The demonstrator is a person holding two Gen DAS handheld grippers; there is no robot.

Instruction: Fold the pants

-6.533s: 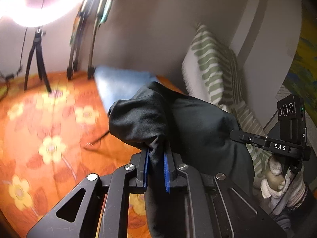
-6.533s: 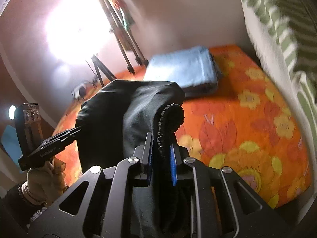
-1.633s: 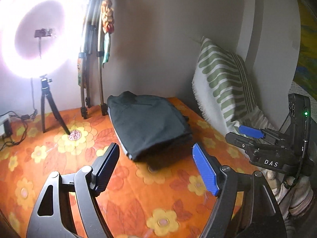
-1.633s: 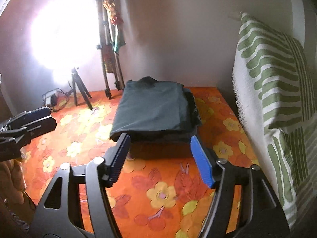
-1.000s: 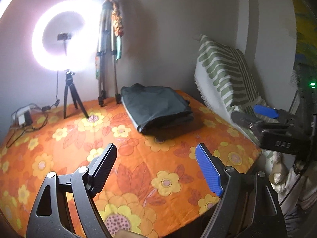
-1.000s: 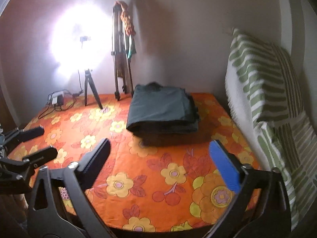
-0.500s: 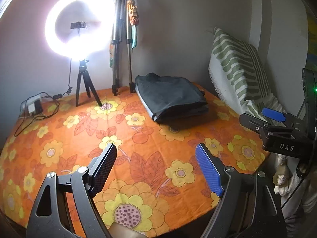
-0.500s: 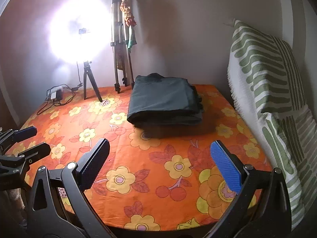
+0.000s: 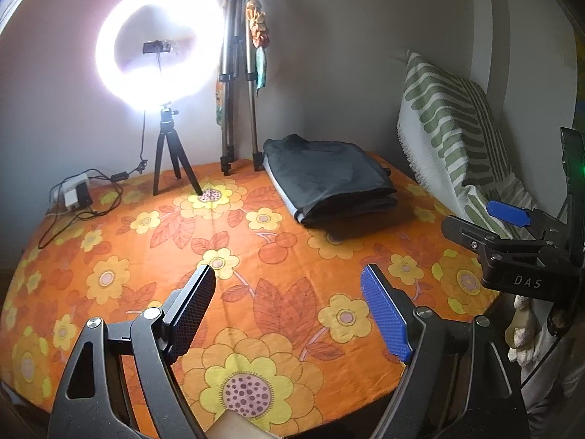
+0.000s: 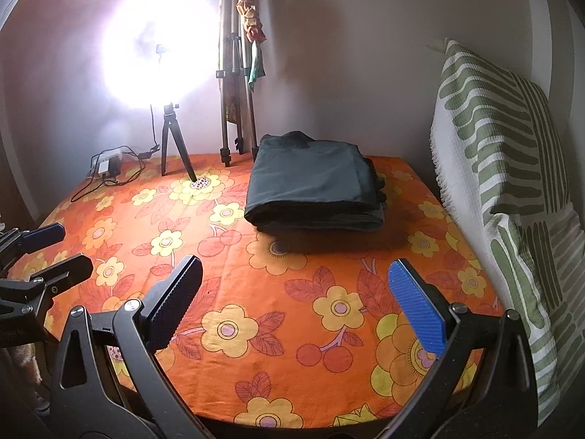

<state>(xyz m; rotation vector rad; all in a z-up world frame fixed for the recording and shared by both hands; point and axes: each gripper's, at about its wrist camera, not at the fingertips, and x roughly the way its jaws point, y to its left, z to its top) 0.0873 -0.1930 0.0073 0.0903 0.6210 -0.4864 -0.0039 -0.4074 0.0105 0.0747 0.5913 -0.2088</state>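
The dark pants (image 9: 331,183) lie folded into a thick rectangular stack at the far side of the bench (image 9: 285,314), which is covered with an orange cloth printed with yellow flowers; the stack sits near the wall, just right of the tall folded tripod (image 9: 237,84) and left of the green-and-white striped cushion (image 9: 453,128) that leans at the bench's right edge. The left tongs (image 9: 289,309) hover over the near part of the bench with their jaws spread wide and nothing between them, well apart from the pants. The right tongs (image 10: 294,301) are likewise spread wide and empty, held above the near edge and pointing toward the stack. At the far left a lit ring light (image 9: 157,47) stands on a small tripod, with a charger and cables (image 9: 76,195) lying beside it on the cloth.
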